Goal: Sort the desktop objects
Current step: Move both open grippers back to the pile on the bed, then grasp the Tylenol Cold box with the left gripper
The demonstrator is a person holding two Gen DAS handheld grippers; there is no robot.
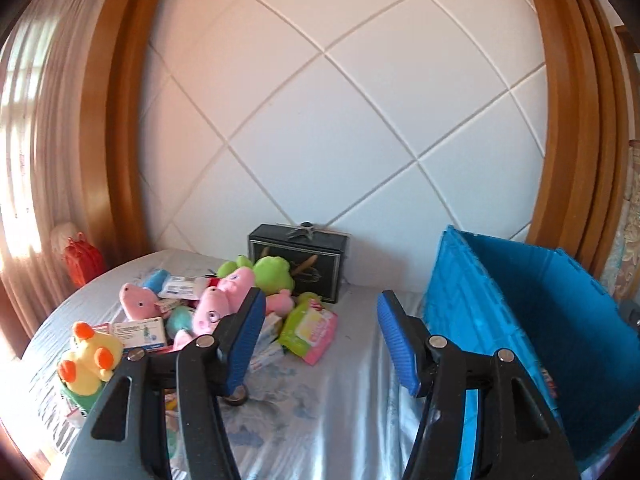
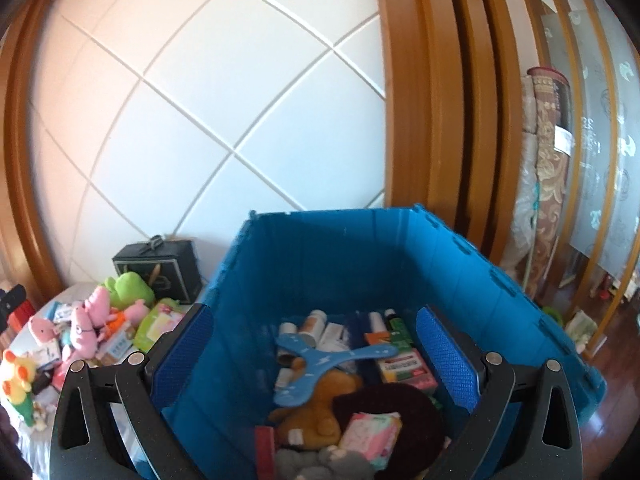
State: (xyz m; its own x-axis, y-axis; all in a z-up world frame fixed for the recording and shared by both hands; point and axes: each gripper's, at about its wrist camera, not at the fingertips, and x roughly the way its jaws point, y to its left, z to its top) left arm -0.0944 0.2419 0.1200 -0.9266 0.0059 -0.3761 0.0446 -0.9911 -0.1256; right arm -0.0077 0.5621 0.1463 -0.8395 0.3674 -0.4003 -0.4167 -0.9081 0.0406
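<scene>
Toys (image 1: 224, 300) and small packets lie heaped on a pale, shiny bedsheet (image 1: 320, 400), beside a blue crate (image 2: 360, 264) already holding a boomerang (image 2: 316, 364), bottles and boxes. Behind stand a black box (image 1: 298, 260), a white quilted wall panel (image 1: 340, 100) with wooden frame, and curtains (image 1: 36, 140). Both the left gripper (image 1: 320, 340) and the right gripper (image 2: 316, 356) are spread apart, holding nothing.

A white padded wall panel (image 1: 340, 120) with diagonal seams sits framed by curved wooden trim (image 1: 120, 120). Left of the panel hang sunlit curtains (image 1: 36, 140); right of it, dark wooden floor (image 2: 616, 400).
</scene>
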